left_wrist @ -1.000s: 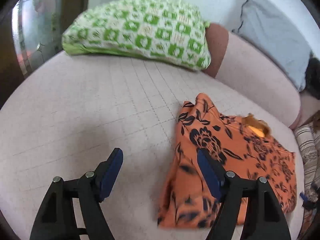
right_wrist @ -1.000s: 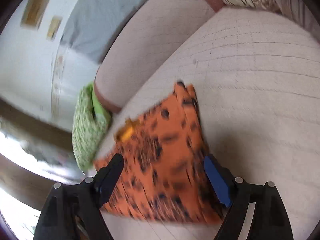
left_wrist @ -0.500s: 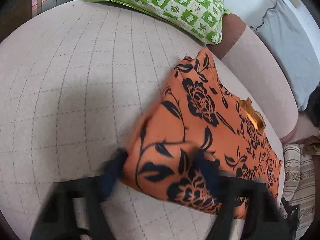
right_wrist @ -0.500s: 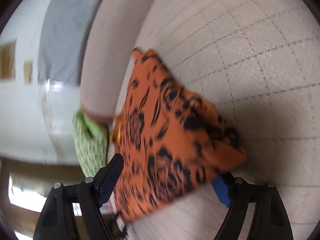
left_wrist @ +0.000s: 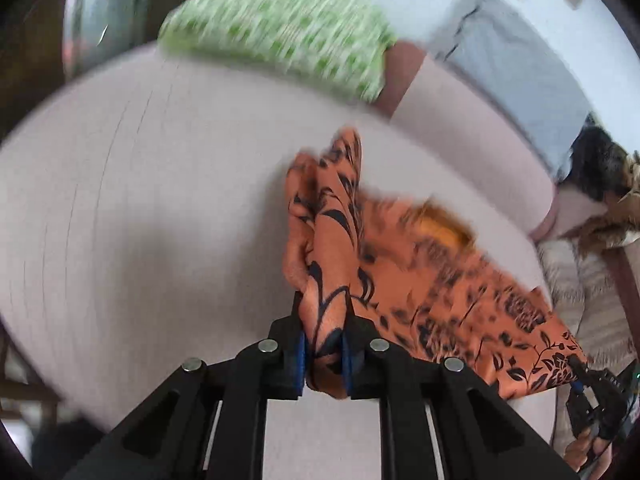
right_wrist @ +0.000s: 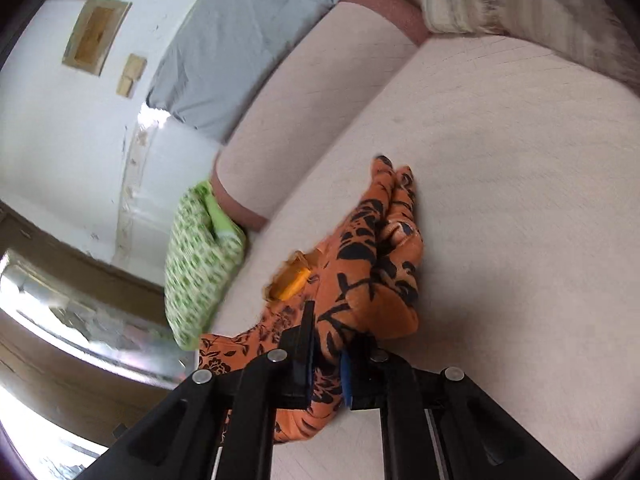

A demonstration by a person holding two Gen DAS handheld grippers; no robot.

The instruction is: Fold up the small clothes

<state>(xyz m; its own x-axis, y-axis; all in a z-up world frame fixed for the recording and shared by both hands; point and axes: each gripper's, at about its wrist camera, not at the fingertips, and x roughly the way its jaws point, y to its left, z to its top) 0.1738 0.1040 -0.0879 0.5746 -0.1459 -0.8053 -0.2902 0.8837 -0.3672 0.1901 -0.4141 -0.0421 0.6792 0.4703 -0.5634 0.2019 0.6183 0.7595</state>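
The left gripper (left_wrist: 323, 350) was pinched on a bunched fold of the orange garment (left_wrist: 432, 280) — the right gripper (right_wrist: 326, 364) was likewise clamped on another part of it. The cloth lay on the pink sofa (left_wrist: 160, 200), near a green pillow (left_wrist: 280, 44), well apart from a striped cushion (right_wrist: 500, 4).

In the left wrist view, the orange garment with black flower print (left_wrist: 420, 276) lies on the pale pink quilted sofa seat (left_wrist: 160, 208), spreading from the centre toward 4 o'clock. One bunched edge sits between the fingers of the left hand-held gripper (left_wrist: 323, 344) at 6 o'clock. The green-and-white checked pillow (left_wrist: 276, 48) rests at 12 o'clock, behind the garment against the padded pink backrest (left_wrist: 468, 136). The grey cloth (left_wrist: 516, 76) hangs over that backrest at 2 o'clock

In the right wrist view, the right hand-held gripper (right_wrist: 326, 364) at 6 o'clock holds another edge
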